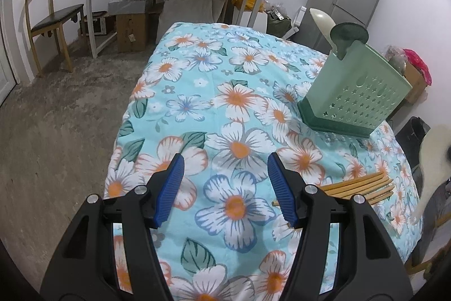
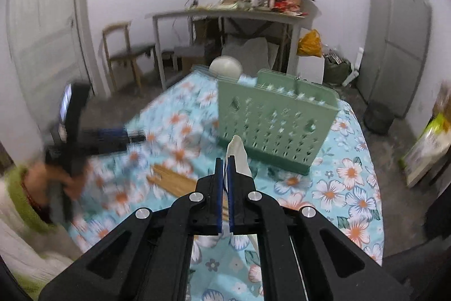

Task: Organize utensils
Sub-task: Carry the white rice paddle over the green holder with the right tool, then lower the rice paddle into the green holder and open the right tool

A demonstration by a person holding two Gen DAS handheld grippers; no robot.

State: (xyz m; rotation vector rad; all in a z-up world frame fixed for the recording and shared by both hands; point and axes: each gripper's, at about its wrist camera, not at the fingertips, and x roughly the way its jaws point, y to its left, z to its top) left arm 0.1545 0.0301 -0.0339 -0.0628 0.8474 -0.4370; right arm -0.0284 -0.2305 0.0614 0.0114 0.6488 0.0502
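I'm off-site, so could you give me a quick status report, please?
Left hand-held gripper open, empty. Right hand-held gripper shut on cream spoon. Chopsticks on cloth.

Green perforated utensil holder [image 2: 277, 117] stands upright on the far right of the table, holding a cream spoon [image 1: 324, 24] and green spoon [image 1: 348, 37]. Wooden chopsticks [image 1: 363, 188] lie bundled near it. Another cream spoon [image 2: 239, 157] is raised, clamped.

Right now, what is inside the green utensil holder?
A cream spoon and a dark green utensil stand in the green utensil holder, their upper ends above its rim. Its perforated walls cover their lower parts and anything else inside.
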